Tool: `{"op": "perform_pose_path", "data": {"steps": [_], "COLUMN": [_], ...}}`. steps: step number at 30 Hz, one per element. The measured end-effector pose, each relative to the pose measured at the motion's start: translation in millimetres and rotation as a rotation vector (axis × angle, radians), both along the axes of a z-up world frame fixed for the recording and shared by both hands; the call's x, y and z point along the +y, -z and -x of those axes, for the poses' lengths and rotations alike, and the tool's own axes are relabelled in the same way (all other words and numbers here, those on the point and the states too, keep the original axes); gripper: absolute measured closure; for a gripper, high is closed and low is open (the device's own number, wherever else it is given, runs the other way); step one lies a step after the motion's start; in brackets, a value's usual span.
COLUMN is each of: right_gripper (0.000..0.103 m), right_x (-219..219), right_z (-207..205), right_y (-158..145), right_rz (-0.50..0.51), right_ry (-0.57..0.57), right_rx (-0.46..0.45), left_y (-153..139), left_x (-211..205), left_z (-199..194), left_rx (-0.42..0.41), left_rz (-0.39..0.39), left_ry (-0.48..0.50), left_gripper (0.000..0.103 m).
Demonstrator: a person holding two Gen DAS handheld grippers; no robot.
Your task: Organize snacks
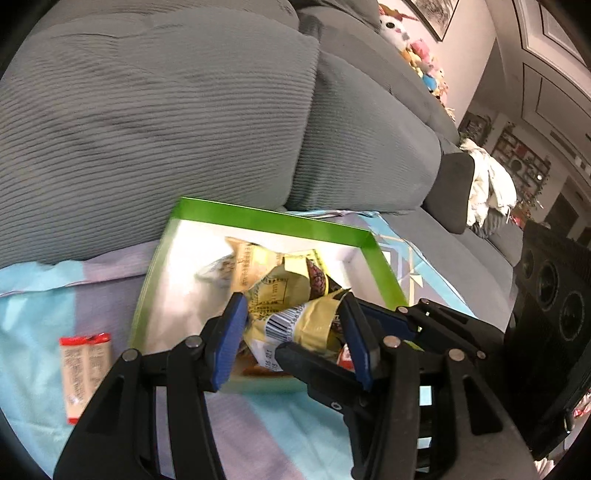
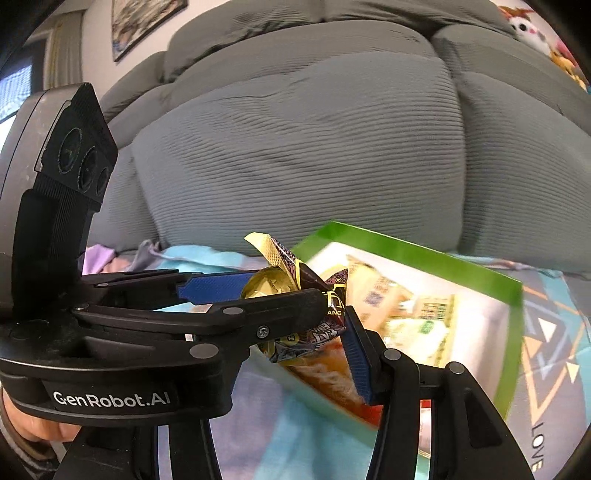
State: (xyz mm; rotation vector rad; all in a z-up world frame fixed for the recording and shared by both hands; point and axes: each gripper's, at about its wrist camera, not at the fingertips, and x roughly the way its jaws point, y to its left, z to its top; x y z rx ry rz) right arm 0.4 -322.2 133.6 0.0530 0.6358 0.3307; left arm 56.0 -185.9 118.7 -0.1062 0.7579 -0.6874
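Sofa: green box of snack packets

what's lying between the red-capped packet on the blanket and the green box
Nothing: in the left wrist view only bare striped blanket separates the red-capped packet from the green box.

A grey ribbed sofa fills most of both views, its big back cushion rising behind a pastel blue-and-lilac cloth spread over the seat; the cloth shows a geometric triangle print and the word LOVE on one side. Plush toys sit along the sofa's top near a framed picture on the wall; a white crumpled cloth lies on the far armrest, and another framed picture hangs at the other end.
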Motion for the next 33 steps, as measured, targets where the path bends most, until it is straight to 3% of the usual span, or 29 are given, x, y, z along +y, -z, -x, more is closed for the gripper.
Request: {"op": "perform_pose_path", "data": {"steps": [12, 33], "right_gripper": [0.051, 0.051], "right_x": [-28.4, -30.0], "right_z": [-13.7, -21.0], "right_y": [16.4, 32.9], "right_rz": [-0.012, -0.023], "right_ry": [0.04, 0.046], "right_rx": [0.04, 0.092], "left_y": [17.2, 30.7], "left_x": [-27.2, -37.8], "left_z": [-14.2, -23.1], "left_rx": [0.046, 0.086], "left_rz": [-0.009, -0.066], "left_ry": [0.027, 0.026], "left_gripper": [0.051, 0.049]}}
